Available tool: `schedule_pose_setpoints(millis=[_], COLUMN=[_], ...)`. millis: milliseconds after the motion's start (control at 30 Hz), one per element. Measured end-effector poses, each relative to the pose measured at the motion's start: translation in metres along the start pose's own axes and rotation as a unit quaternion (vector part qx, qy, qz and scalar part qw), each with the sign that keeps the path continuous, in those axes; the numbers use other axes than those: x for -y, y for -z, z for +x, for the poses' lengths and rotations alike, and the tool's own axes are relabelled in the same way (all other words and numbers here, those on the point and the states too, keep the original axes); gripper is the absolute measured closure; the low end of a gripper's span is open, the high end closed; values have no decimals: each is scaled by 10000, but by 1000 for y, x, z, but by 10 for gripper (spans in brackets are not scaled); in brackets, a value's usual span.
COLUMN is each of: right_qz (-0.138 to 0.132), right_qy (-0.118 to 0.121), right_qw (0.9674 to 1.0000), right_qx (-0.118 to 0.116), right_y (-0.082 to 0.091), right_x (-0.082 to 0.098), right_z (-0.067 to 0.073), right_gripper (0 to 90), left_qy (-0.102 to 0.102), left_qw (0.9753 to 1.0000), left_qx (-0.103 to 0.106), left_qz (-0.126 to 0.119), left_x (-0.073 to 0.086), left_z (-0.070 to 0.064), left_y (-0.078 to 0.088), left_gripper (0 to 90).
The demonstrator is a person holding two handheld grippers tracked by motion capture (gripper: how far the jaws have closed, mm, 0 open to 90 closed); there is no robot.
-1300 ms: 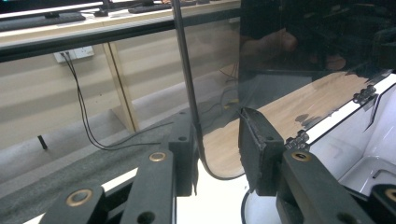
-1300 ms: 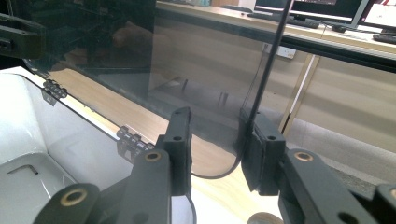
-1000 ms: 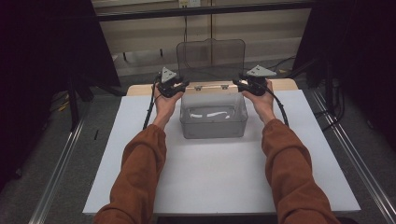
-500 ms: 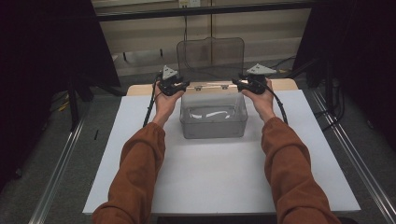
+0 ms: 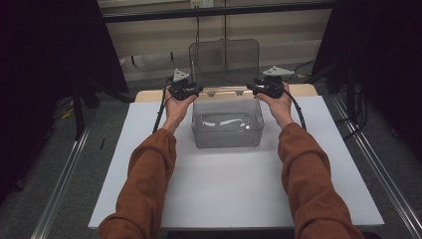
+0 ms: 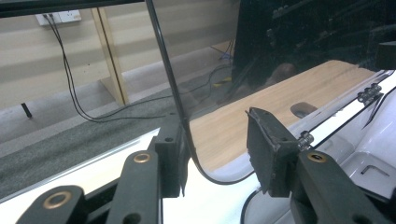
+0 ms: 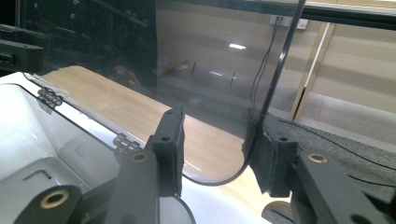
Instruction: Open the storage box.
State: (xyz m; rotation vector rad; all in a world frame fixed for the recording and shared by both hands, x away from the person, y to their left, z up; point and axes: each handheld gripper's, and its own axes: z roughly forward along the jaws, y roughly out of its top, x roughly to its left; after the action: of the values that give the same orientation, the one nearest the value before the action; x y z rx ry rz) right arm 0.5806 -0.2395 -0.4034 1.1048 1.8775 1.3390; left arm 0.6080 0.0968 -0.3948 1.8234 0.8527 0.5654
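Clear hinged box, lid raised, a gripper at each rear corner
Box (image 5: 227, 130): transparent plastic, glossy, sitting on the white table (image 5: 224, 194) between both hands. Lid (image 5: 224, 57): smoky-clear, rounded corners, upright on small hinges (image 7: 125, 141). Left gripper (image 6: 217, 154) and right gripper (image 7: 219, 154): jaws spread, each straddling a lower lid corner, the edge close against the outer pad, contact uncertain

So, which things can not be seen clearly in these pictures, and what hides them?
- Contents of the clear box: high view, glare on its floor; the pale streaks may be reflections.
- Grip of the left gripper and right gripper on the raised lid: jaws straddle its edge, contact unclear.
- Box hinges: blurred, partly cut off.
- Table's near edge: hidden by the sleeves.
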Motion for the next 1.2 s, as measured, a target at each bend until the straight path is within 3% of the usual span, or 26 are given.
schedule_pose_setpoints(millis=[167,333,700,1200], right_qz=[67,71,213,440], right_qy=[0,-58,-229,-537], right_qw=[10000,9999,9994,9975], right_qx=[-7,-54,-138,-124], right_y=[-1,-4,-7,-10], right_x=[-1,0,-3,-6], right_z=[0,-1,-3,-4], right_gripper=[558,531,513,480], left_qy=[109,92,213,527], left_qw=[9999,9999,9997,9982], left_qx=[32,-3,68,133], left_qz=[18,62,131,262], left_x=[0,0,0,0], left_z=[-1,-3,-1,-1], left_y=[-2,-6,-9,-13], left_gripper=[569,507,477,433])
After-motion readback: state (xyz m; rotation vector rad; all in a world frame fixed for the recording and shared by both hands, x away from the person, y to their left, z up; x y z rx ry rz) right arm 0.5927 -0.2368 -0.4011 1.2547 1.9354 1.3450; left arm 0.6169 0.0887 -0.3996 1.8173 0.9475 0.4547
